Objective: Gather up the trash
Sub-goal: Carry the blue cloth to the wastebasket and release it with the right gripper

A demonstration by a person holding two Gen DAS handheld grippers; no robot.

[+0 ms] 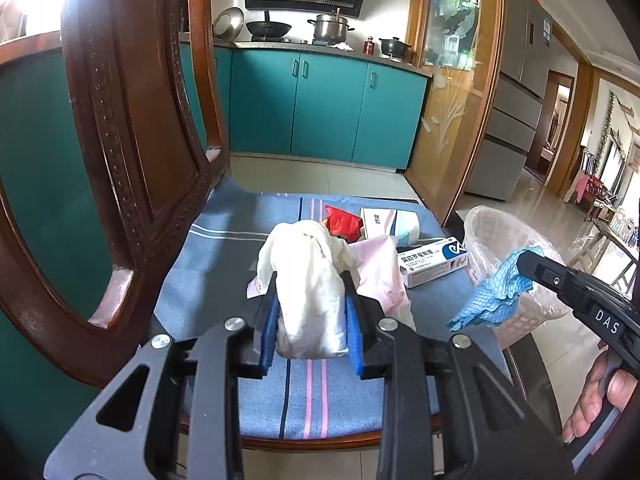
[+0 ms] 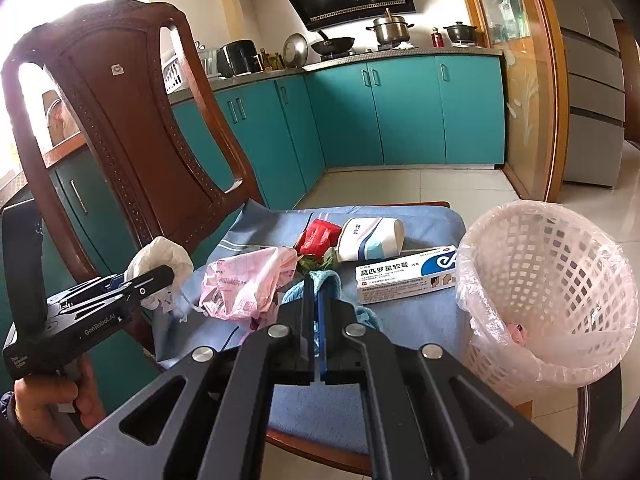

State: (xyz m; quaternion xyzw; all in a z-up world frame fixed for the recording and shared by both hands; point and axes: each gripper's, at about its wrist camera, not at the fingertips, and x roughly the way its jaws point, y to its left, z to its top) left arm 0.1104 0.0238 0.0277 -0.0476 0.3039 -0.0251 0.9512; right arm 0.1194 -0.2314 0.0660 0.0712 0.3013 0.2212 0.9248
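Note:
My left gripper [image 1: 310,284] is shut on a crumpled white tissue wad [image 1: 308,276] and holds it above the chair's blue striped cushion [image 1: 304,392]; it also shows in the right wrist view [image 2: 160,268]. My right gripper [image 2: 316,284] is shut on a blue cloth [image 2: 332,284], seen in the left wrist view [image 1: 492,296] beside the basket rim. The white bin-lined basket [image 2: 560,280] stands right of the chair. On the cushion lie a pink plastic bag [image 2: 244,284], a red wrapper [image 2: 318,234], a white pack [image 2: 370,236] and a medicine box [image 2: 404,274].
The carved wooden chair back [image 2: 120,120] rises at the left. Teal kitchen cabinets [image 2: 400,112] and a stove counter with pots stand behind. A glass sliding door [image 1: 452,92] and a fridge [image 1: 516,92] are to the right. Tiled floor lies beyond the chair.

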